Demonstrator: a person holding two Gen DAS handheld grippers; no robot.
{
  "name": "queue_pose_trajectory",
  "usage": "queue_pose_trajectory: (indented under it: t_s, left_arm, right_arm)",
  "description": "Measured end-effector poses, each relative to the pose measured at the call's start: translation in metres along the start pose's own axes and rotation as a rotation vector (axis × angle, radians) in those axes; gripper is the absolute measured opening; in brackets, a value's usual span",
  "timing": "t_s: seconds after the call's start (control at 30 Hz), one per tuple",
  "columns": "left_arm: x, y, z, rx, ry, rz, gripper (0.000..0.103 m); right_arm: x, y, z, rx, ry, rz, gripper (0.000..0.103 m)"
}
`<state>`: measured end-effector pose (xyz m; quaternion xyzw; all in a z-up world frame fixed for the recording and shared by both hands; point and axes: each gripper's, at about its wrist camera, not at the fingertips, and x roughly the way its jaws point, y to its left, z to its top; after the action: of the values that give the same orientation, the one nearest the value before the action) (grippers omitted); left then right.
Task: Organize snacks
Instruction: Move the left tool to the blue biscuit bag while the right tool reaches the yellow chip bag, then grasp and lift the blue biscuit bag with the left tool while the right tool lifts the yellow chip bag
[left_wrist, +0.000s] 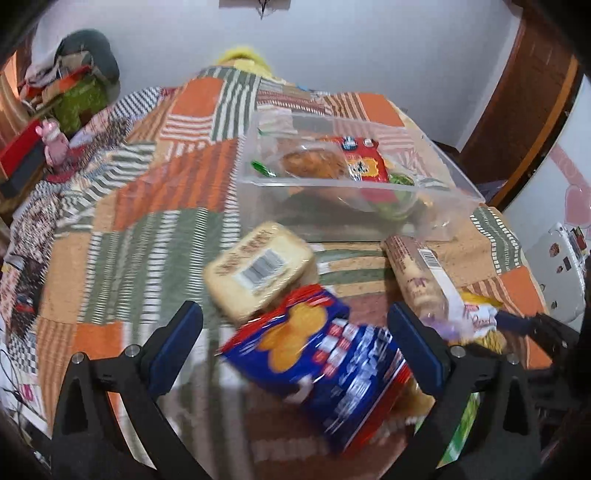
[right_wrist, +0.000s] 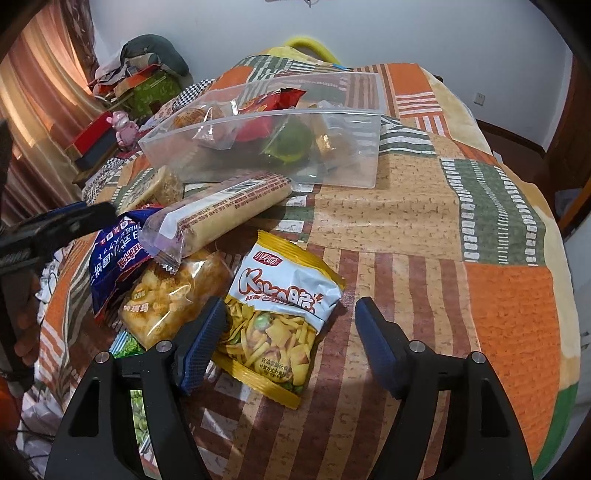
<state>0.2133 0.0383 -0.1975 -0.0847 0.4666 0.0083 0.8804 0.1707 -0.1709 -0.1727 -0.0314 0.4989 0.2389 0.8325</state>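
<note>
While the patchwork cloth (right_wrist: 424, 206) in orange, green and brown stripes covered the whole tabletop, a clear plastic bin (right_wrist: 354, 147) stood on its far part, with several wrapped snacks inside, among them a red packet (left_wrist: 364, 160) and a round pastry in clear wrap (left_wrist: 314, 162). Just in front of the bin lay a long cracker sleeve (right_wrist: 229, 210) with a barcode, its crimped end resting over a clear bag of yellow puffed snacks (right_wrist: 173, 295). A blue biscuit pack (left_wrist: 332, 365) lay beside those; in the left wrist view it was blurred and sat between the fingers of the left hand-held gripper (left_wrist: 295, 347), whose jaws stood wide, the right pad close against the pack, though contact could not be made out. A pale wrapped cake with a barcode label (left_wrist: 258, 269) leaned against the top of that pack. Nearest the right hand-held gripper (right_wrist: 291, 339) lay a yellow and white Kaka snack bag (right_wrist: 280, 314), flat on the cloth. That gripper's jaws were spread wide around the bag's lower half, the left pad overlapping its edge and the right pad well clear.
</note>
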Motion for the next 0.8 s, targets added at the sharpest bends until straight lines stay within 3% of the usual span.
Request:
queue_pose_trajectory:
  t_s: [0.13,0.43,0.67,0.73,0.8]
  left_arm:
    - [0.013,-0.008,-0.008,0.078,-0.026,0.110,0.102]
    - [-0.007,0.020,-0.037,0.099,-0.004,0.107,0.102]
    - [0.012,0.039,-0.048,0.018,0.105,0.051,0.101]
    - [0.016,0.038,-0.050,0.012,0.109,0.034,0.099]
    - [0.015,0.036,-0.051,0.015,0.094,0.012,0.084]
  right_arm:
    - [0.000,0.000,0.000,0.003,0.000,0.007,0.070]
    - [0.003,0.000,0.000,-0.006,-0.002,0.006,0.071]
    - [0.008,0.006,0.000,-0.027,-0.006,-0.024,0.071]
    - [0.007,0.006,0.000,-0.031,-0.012,-0.031,0.063]
    - [0.007,0.006,0.000,-0.033,-0.014,-0.023,0.050]
